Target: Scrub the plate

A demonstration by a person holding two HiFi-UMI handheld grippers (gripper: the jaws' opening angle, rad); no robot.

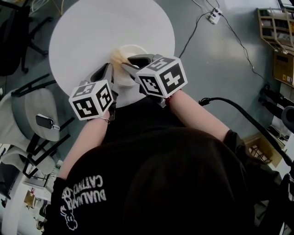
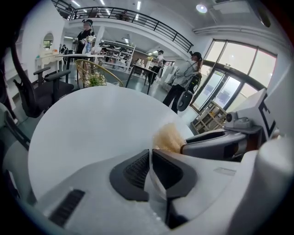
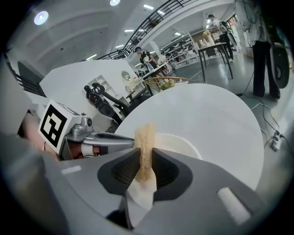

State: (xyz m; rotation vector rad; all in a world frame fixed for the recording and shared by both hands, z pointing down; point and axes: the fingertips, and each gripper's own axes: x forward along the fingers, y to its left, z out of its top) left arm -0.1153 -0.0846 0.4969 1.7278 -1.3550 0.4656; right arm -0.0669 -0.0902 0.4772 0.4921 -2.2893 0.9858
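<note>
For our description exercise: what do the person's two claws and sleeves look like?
The left claw and the right claw: pale grey bodies, dark ribbed pads, each bearing a white cube with black square markers. The person wears a black short-sleeved shirt with white print.

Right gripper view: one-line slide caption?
Right gripper clamps a tan scrub pad over the white plate on a round white table.

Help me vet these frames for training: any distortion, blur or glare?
Left gripper view: fisheye bends the table rim, corners black, ceiling lamp flares. Right gripper view: same bending, scrubber in focus. Head view: even light, no glare, scrubber slightly soft.
</note>
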